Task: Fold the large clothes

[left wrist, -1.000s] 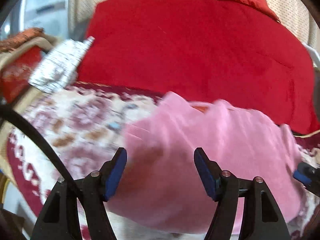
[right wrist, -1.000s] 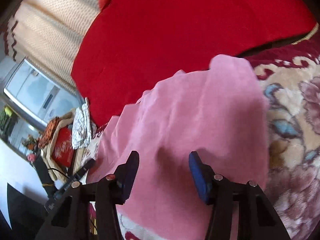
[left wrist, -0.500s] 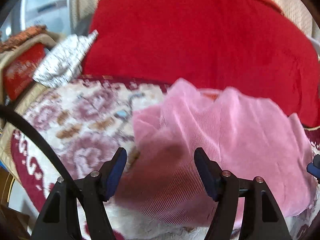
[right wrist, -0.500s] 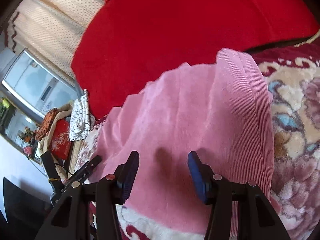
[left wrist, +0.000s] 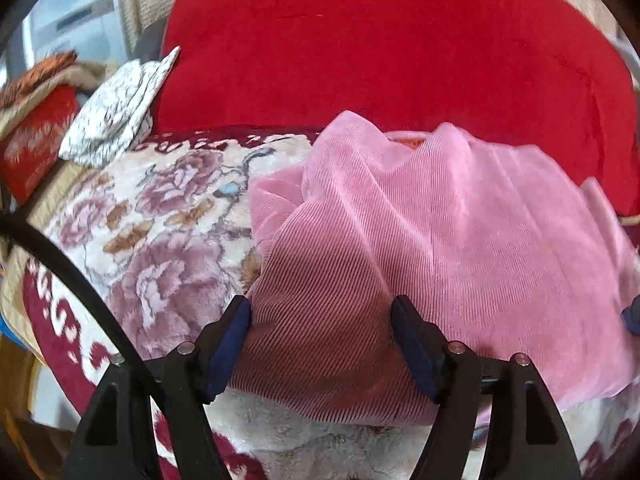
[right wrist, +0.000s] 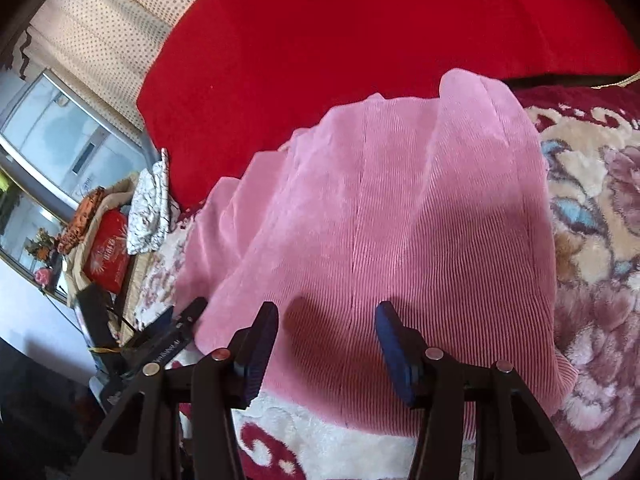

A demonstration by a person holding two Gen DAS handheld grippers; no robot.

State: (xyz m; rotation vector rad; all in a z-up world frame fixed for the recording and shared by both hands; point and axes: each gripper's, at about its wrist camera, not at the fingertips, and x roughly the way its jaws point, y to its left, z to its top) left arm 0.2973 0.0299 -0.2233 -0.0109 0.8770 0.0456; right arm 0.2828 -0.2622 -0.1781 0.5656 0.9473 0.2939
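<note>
One pink garment (left wrist: 440,232), seemingly folded, under two open hand-held grippers.

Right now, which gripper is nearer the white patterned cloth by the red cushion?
Left. The left gripper hovers over the pink garment's side nearest the white patterned cloth; the right gripper hangs over the garment's far side.

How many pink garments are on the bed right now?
1: a pink corduroy garment lies rumpled on the floral blanket, its far edge against the red quilt. Its folds could hide something beneath.
</note>
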